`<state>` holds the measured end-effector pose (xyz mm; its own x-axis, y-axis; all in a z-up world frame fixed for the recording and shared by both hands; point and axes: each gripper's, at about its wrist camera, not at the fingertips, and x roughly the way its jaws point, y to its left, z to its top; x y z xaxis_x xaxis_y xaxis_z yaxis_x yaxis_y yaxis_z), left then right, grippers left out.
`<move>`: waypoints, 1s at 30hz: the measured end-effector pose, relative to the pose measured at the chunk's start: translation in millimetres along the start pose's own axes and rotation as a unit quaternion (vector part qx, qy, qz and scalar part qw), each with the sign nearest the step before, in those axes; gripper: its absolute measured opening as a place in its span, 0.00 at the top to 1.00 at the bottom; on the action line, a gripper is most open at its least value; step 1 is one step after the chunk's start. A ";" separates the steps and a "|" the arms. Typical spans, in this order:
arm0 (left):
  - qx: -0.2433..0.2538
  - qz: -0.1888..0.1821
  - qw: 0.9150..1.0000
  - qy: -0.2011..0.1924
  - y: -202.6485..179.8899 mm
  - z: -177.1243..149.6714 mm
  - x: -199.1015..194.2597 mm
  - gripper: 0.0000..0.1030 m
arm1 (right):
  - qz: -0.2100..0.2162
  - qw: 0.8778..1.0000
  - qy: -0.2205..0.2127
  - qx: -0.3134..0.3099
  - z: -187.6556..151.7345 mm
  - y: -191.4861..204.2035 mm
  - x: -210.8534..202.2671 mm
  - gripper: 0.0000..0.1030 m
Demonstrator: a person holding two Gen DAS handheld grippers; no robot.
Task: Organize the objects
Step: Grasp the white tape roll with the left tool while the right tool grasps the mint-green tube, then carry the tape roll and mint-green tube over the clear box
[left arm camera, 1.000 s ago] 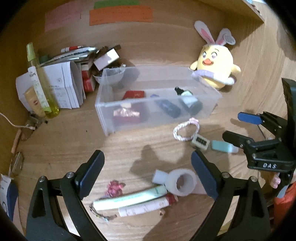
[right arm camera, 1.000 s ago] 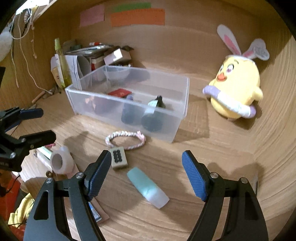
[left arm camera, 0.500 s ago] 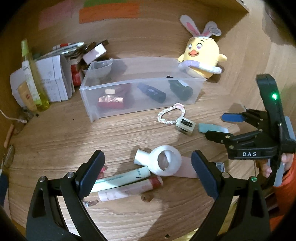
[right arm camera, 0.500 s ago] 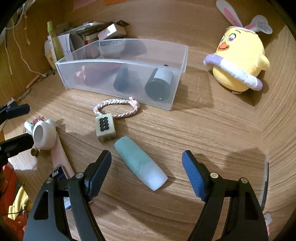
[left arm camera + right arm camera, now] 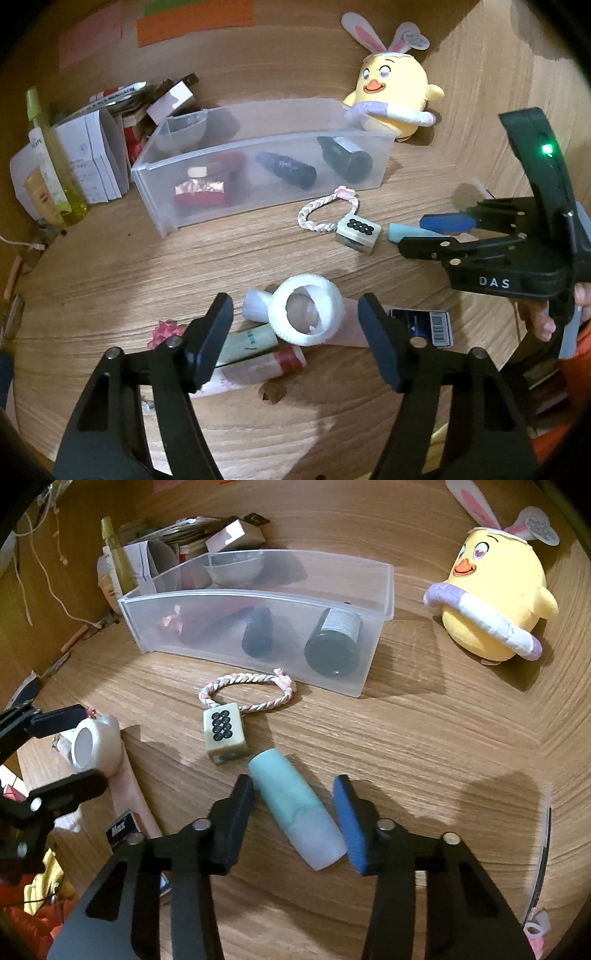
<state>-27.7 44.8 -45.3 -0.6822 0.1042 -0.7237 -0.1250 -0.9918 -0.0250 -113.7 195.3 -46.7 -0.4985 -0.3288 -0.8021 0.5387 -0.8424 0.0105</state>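
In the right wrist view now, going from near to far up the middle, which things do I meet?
Right gripper, jaws closing around the teal tube → die → rope ring → clear bin.

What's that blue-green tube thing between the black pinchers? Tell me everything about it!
The tube is a small rounded stick, mint green for most of its length and frosted white at the end nearest the camera. It looks like smooth, matte plastic. It lies flat on the wooden table, slanted, its green end pointing toward the tile with black dots without touching it. The right gripper straddles it, fingers closing on both sides, a sliver of gap left.
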 end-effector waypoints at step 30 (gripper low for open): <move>-0.057 0.002 0.997 -0.054 32.1 33.3 -21.0 0.61 | 0.029 0.993 -0.109 0.035 33.9 4.0 -47.6 0.78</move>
<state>-41.4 13.2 -7.9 -0.7575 0.1013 -0.6450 -0.0440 -0.9936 -0.1043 -110.8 193.1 11.7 -0.6074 -0.4561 -0.6504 0.5266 -0.8442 0.1003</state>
